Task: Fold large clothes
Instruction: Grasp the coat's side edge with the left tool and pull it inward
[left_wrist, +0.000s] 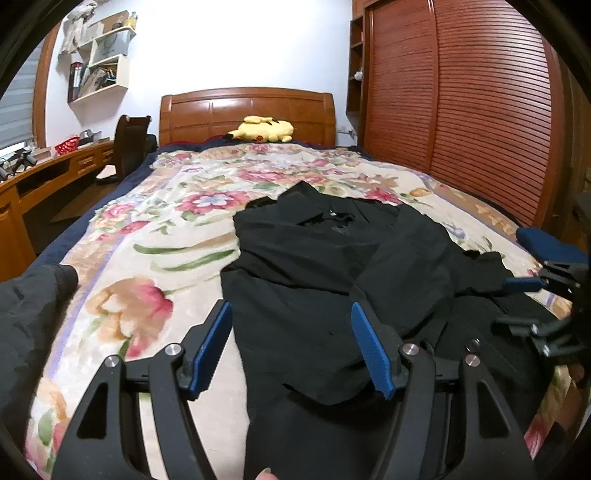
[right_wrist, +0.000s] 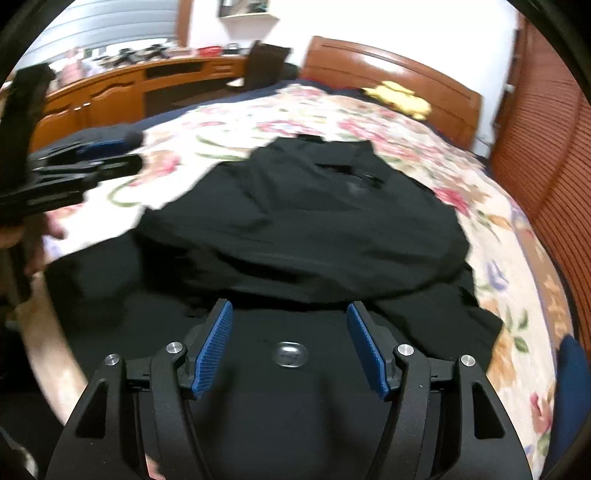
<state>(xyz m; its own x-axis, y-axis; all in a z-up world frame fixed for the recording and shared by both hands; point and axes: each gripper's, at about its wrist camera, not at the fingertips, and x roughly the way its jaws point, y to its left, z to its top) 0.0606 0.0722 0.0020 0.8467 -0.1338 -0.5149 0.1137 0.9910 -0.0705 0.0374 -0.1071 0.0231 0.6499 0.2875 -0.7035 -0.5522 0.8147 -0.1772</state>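
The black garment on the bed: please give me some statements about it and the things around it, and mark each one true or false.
1. The black garment lies on a flowered bedspread. True.
2. The left tool is shut on the garment. False: its jaws stand open.
3. A yellow plush toy lies by the headboard. True.
4. The right tool grips a white towel. False: it is open above black cloth.

Both tongs point slightly downward with jaws parted and empty: left tongs (left_wrist: 291, 347), right tongs (right_wrist: 290, 347).
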